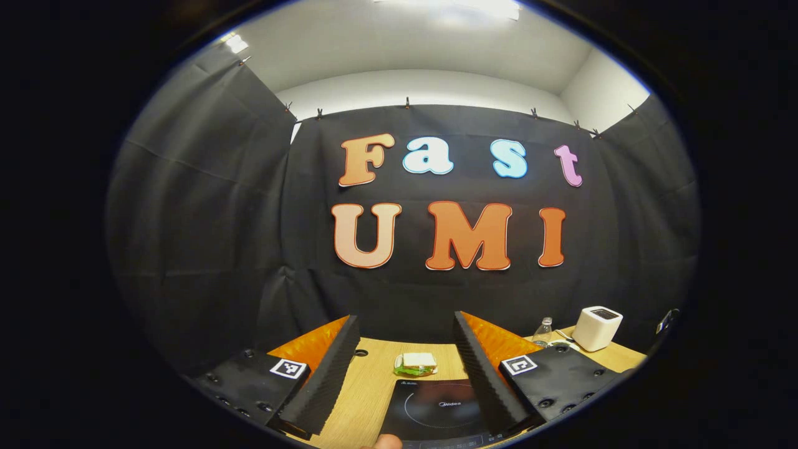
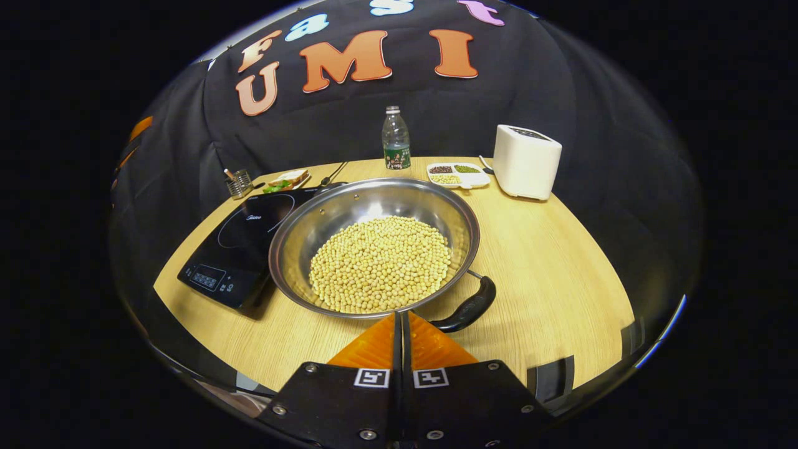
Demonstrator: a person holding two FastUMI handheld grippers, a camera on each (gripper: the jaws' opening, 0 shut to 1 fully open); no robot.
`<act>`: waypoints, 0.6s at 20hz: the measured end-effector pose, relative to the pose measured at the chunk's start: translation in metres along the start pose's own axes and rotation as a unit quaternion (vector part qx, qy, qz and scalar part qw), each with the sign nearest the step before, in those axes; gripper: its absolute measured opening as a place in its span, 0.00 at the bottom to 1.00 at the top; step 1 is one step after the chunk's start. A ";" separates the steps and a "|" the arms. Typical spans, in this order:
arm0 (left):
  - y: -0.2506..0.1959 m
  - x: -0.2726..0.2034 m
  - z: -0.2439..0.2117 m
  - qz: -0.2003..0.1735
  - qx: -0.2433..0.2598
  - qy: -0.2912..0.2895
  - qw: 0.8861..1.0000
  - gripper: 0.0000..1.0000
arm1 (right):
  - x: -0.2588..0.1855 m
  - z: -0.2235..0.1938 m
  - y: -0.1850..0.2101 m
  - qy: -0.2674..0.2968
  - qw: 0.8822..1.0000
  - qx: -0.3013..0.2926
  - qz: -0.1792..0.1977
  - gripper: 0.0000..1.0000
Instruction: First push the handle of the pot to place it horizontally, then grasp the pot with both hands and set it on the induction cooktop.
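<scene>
Steel pot (image 2: 374, 246) on the wooden table (image 2: 548, 268), wide and shallow, heaped in the middle with pale yellow beans (image 2: 380, 265); its left rim overlapping the right edge of the black induction cooktop (image 2: 240, 246), the rest on bare wood. Black handle (image 2: 467, 307) at the pot's near right, angled toward the camera, just right of the right gripper (image 2: 399, 321), whose fingers sit pressed together with nothing between them, tips close to the pot's near rim. Behind the pot: a clear plastic bottle (image 2: 395, 146) standing upright, and beside it a white divided tray (image 2: 458, 175) with dark grains, green beans and pale beans in separate compartments. White boxy appliance (image 2: 525, 161) to the right of the tray. Far left: small wire holder (image 2: 239, 183) with something standing in it, then a plate with a sandwich (image 2: 283, 181). Left gripper (image 1: 406, 349) held high, fingers spread wide apart, nothing between them, above the cooktop and the sandwich.
</scene>
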State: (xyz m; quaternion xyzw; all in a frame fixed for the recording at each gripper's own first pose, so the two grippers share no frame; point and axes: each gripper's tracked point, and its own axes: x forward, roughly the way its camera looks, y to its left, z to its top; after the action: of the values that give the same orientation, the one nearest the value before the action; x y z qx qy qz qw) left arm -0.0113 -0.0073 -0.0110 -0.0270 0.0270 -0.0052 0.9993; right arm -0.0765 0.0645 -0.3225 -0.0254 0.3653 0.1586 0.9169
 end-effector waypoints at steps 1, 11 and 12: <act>0.000 0.000 -0.001 0.001 0.000 0.001 1.000 1.00 | -0.001 0.003 -0.002 -0.004 1.000 0.001 -0.003 0.00; 0.009 0.001 -0.006 0.008 -0.003 0.005 1.000 1.00 | 0.006 0.001 -0.013 0.007 1.000 0.013 -0.022 0.00; 0.010 0.002 -0.006 0.009 -0.003 0.004 1.000 1.00 | 0.006 0.002 -0.014 0.006 1.000 0.016 -0.023 0.00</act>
State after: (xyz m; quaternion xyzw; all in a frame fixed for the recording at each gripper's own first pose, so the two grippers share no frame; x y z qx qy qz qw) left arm -0.0098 0.0028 -0.0172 -0.0301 0.0312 0.0033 0.9991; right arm -0.0668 0.0530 -0.3267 -0.0205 0.3729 0.1314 0.9183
